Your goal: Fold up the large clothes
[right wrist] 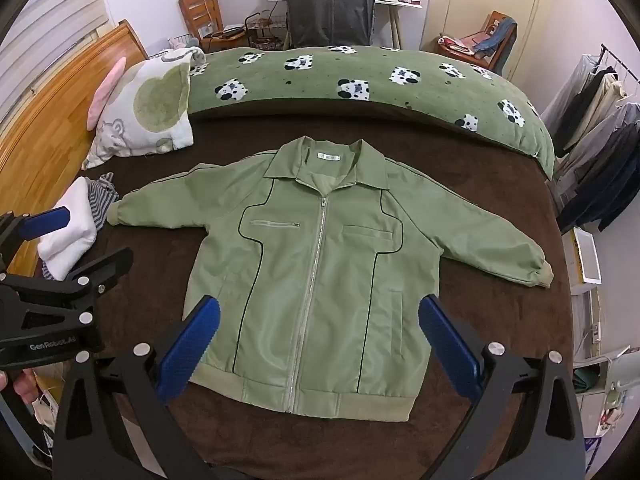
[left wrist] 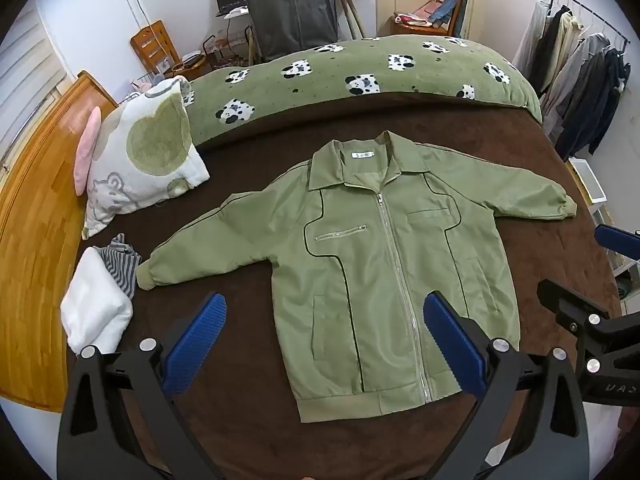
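Left tool [left wrist: 325, 316] and right tool [right wrist: 319, 318] gape, apparently empty.

A light green zip-up jacket [left wrist: 372, 264] lies flat, front side up, on the dark brown bedspread [left wrist: 520, 152]. Its zipper is closed, collar spread open, both sleeves stretched outward, black piping curving down the front.

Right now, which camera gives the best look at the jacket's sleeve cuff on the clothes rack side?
The right wrist view. That cuff lies well inside the picture with brown bedcover around it. In the left wrist view the same cuff sits higher and nearer the distorted edge, close to the right gripper.
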The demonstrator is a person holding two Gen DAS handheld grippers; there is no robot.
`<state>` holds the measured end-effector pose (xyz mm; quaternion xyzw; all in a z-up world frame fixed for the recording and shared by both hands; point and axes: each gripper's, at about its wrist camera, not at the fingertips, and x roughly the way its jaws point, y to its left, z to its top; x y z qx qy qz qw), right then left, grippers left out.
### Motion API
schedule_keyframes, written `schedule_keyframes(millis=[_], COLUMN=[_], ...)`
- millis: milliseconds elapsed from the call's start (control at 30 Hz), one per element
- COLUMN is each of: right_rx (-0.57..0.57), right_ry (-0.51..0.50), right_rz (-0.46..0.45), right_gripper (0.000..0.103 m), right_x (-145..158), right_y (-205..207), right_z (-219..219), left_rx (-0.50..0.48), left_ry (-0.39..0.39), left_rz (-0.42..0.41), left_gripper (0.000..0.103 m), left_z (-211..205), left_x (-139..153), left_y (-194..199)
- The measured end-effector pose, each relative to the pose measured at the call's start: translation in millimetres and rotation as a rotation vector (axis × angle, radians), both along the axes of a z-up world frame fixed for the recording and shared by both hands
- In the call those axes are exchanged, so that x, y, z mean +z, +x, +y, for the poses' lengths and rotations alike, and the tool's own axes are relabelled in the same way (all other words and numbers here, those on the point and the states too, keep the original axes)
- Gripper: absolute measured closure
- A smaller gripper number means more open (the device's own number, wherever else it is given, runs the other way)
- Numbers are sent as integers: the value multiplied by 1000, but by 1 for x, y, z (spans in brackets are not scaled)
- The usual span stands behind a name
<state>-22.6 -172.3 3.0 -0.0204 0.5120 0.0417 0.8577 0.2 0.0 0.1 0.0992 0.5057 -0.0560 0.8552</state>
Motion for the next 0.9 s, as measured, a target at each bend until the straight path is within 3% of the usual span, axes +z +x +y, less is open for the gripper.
schedule_keyframes(millis=[900], right_rx=[-3], right_ry=[-1], right_rz=[7], right_gripper=[6], right_x=[-2], right_y=[-2], right_z=[-3], left_rx=[-11], left_ry=[-23], left_rz=[-6], left_gripper=[6], left_z=[1], left_x=[8], left_y=[-2])
